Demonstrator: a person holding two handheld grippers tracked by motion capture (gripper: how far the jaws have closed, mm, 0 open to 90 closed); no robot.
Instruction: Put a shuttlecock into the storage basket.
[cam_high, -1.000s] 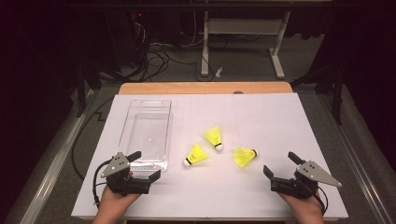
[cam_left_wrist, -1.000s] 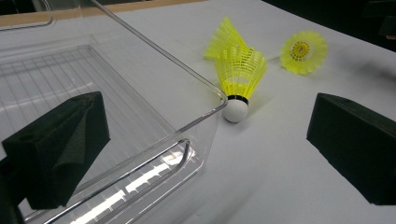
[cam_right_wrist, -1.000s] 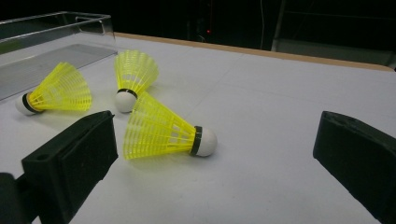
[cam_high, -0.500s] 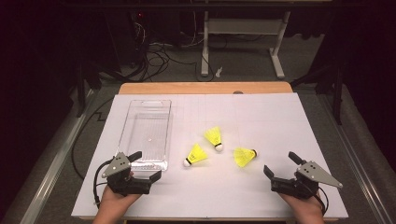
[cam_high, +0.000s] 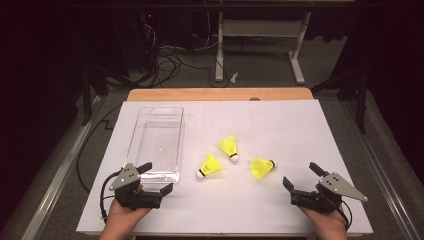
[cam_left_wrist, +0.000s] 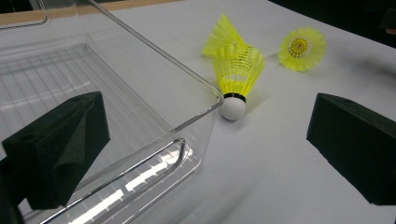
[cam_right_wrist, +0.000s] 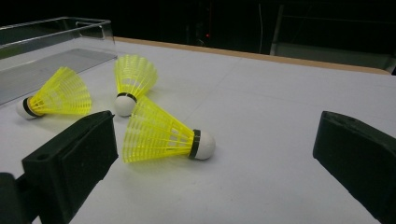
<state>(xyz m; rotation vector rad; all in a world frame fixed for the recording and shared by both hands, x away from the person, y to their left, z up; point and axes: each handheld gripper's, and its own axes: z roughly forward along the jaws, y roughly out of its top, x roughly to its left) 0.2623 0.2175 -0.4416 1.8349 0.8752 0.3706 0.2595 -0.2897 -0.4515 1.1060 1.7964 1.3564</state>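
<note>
Three yellow shuttlecocks with white corks lie on the white table sheet. The left shuttlecock (cam_high: 210, 166) (cam_left_wrist: 238, 70) (cam_right_wrist: 58, 98) lies just right of a clear plastic tray (cam_high: 155, 142) (cam_left_wrist: 140, 42) (cam_right_wrist: 46, 28). A middle shuttlecock (cam_high: 229, 147) (cam_left_wrist: 224, 35) (cam_right_wrist: 133, 77) lies behind it. The right shuttlecock (cam_high: 261, 167) (cam_left_wrist: 301, 49) (cam_right_wrist: 159, 133) rests on its side. My left gripper (cam_high: 157, 177) (cam_left_wrist: 208, 116) is open at the tray's near right corner, holding nothing. My right gripper (cam_high: 300, 175) (cam_right_wrist: 219, 135) is open, a little in front of the right shuttlecock, also holding nothing.
The white sheet (cam_high: 280, 125) covers a wooden table (cam_high: 220, 94) with dark floor on both sides. Cables (cam_high: 165, 55) and a desk frame (cam_high: 260, 30) stand beyond the far edge. The tray holds nothing.
</note>
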